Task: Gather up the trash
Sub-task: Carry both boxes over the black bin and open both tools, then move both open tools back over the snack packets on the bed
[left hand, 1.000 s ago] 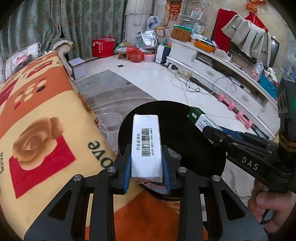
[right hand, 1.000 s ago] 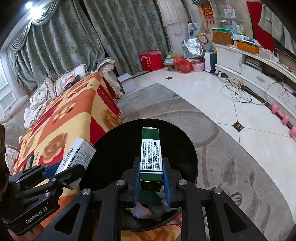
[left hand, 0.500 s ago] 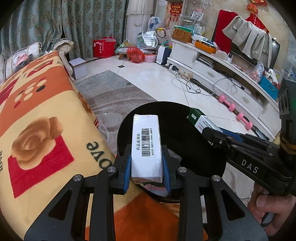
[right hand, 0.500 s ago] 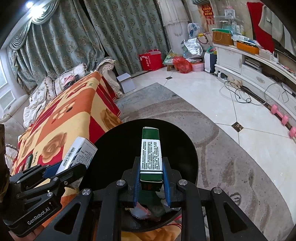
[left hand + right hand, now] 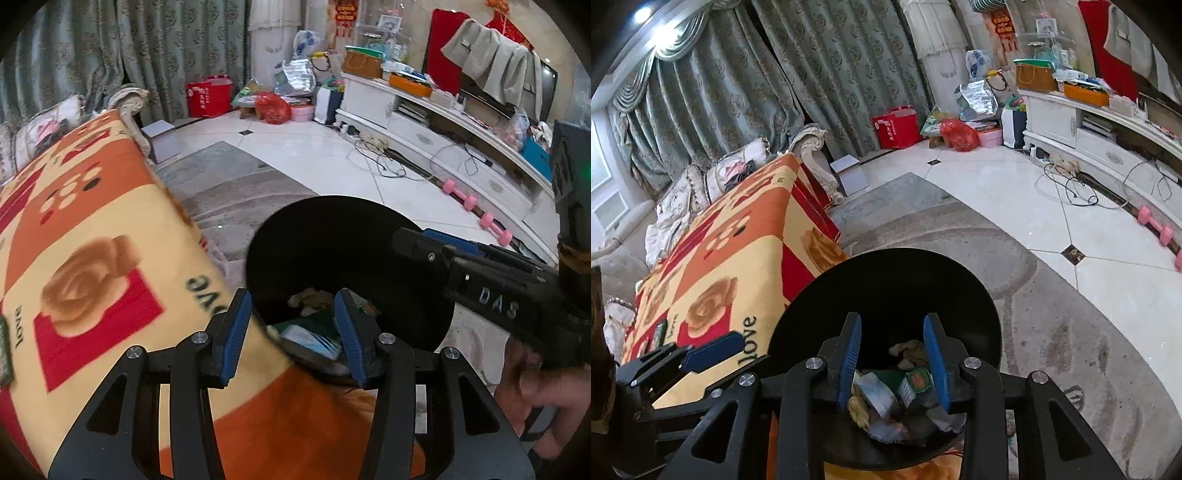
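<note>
Trash: down in the black bin, light, crumply boxes and paper. Best pinched by flat sides. Left claw and right claw both spread wide, holding nothing.

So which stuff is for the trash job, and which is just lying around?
For the job: black bin, trash inside it, left gripper, right gripper, both open.
Just lying around: pink dumbbells, red bag, blanket.
</note>
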Available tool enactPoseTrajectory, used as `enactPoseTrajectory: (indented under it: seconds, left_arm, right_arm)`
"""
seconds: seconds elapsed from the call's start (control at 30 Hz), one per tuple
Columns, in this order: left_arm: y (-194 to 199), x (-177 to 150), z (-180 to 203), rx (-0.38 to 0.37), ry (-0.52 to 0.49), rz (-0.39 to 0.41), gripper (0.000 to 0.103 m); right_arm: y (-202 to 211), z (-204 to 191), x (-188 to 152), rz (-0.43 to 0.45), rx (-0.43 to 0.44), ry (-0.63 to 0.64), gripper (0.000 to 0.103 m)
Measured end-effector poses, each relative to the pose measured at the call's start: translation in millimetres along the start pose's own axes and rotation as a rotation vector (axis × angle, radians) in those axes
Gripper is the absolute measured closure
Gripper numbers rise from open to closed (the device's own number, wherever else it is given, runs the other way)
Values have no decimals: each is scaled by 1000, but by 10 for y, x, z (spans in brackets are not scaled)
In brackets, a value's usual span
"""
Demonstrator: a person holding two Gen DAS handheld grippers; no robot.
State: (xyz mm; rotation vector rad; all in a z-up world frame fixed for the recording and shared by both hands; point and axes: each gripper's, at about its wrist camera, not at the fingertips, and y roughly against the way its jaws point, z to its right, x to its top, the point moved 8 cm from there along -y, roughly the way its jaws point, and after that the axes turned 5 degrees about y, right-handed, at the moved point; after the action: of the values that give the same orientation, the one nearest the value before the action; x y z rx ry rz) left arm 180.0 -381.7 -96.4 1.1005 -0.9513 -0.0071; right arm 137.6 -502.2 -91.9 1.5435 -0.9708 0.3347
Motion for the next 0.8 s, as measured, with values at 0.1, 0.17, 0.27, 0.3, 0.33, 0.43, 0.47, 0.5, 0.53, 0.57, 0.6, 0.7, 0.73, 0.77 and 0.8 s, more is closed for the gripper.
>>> enactPoseTrajectory:
  seconds: [0.1,0.17,0.27,0.3,0.33,0.43,0.47,0.5,0.53,0.57,0.6,0.7,0.73,0.77,0.8]
  left_arm:
    - [178,-79,-247,41,32,18,57]
    - [302,-150,-458,85,54,33,57]
    - [536,-301,-893,148,115,46,57]
    - [634,-368,-1071,175,137,53,57]
    - [728,-444,-1257,206,155,62,57]
    - [1010,-707,-1843,307,204,69,57]
    - [1091,-802,-2040,335,224,68,57]
    - [1190,-922,-2301,370,262,63,57]
    - [1265,-1012,-2513,396,296,61,57]
    - [1370,-1116,-2777,424,342,64,57]
    - [1430,-1186,-2969,439,374,67,57]
    - [1632,-1365,-3554,481,482,91,54]
    - [1658,-1388,-3683,485,500,97,48]
    - [1680,-1411,-3834,490,512,102,46]
    - [1684,-1416,-3915,493,517,104,45]
  right_arm:
    - [42,-129,39,25,25,14,70]
    - [92,-281,69,51,52,42,70]
    - [143,-565,76,73,98,91,69]
    - [154,-735,47,64,141,101,69]
    - [156,-862,17,54,176,100,69]
    - [171,-1372,-151,14,269,101,69]
    - [168,-1558,-210,-7,301,109,69]
    - [164,-1677,-250,-21,318,115,69]
    - [153,-1897,-306,-44,343,123,69]
    - [140,-2058,-339,-61,363,130,69]
    - [119,-2319,-380,-83,406,142,69]
    - [26,-2883,-460,-119,460,191,63]
    - [-28,-3091,-486,-128,478,220,62]
    - [-86,-3257,-499,-135,492,249,61]
    - [-171,-3471,-528,-140,506,288,61]
